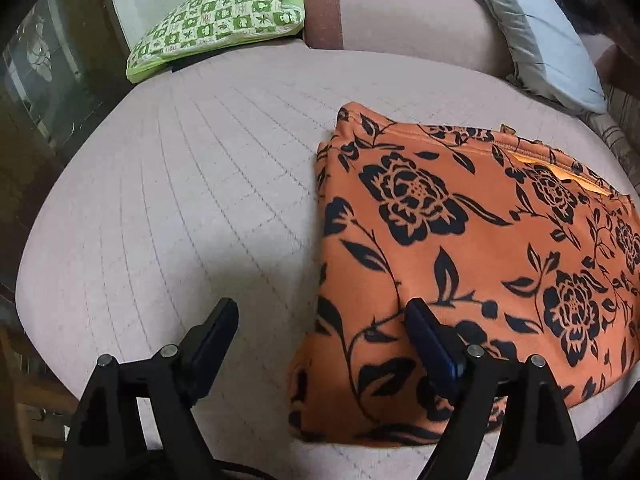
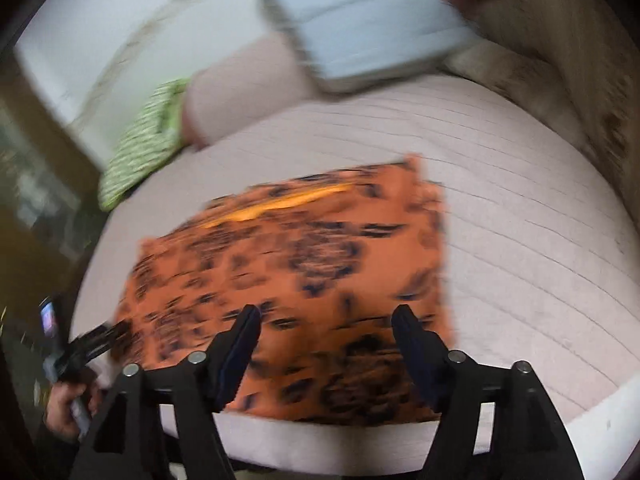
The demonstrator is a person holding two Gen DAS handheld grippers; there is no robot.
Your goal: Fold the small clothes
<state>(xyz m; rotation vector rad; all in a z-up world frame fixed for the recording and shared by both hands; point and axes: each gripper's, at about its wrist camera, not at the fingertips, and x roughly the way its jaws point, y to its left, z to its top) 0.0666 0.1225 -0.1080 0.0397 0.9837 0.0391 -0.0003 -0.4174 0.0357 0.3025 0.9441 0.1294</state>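
A pale pink quilted mattress [image 1: 180,184] fills most of the room in front of me, its stitched lines running across the cover. At its far end lies a pink bolster [image 1: 404,24] with a brown band at one end. Just beside that end rests a green and cream checked cushion [image 1: 224,20], tilted on the mattress edge. A light blue pillow [image 1: 560,40] with a grey border leans against the bolster's other side. Dark wooden furniture [image 1: 60,80] with glass stands alongside.
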